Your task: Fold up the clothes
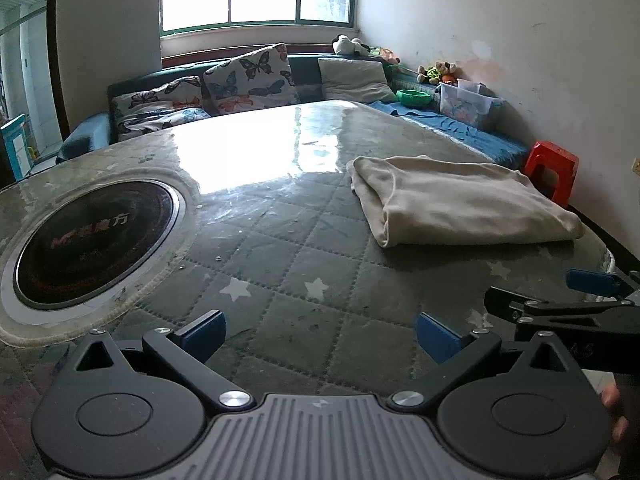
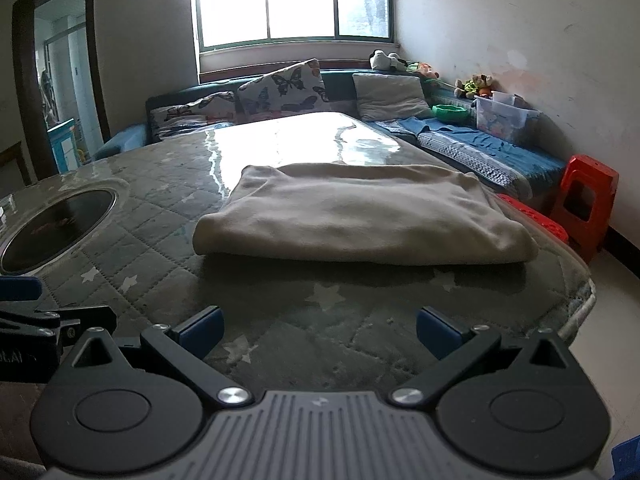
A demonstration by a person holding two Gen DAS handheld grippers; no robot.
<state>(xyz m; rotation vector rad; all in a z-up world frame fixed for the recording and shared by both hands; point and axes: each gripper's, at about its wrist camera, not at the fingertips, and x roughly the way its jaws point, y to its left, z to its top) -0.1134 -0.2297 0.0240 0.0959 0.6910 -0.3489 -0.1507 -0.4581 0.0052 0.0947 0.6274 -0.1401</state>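
Quilted table (image 2: 280,344): folded cloth (image 2: 360,216); blue bin corner (image 2: 626,460) right view only.

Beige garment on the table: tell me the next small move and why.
Probably ease both away and leave it. The beige garment already lies folded in a compact stack on the quilted table. The left hand-held gripper and right hand-held gripper are both open, empty, and short of its near edge.

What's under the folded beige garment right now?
The beige garment lies on the quilted star-print table cover, itself under a glossy clear sheet. Whatever lies directly beneath or within its folds is hidden.
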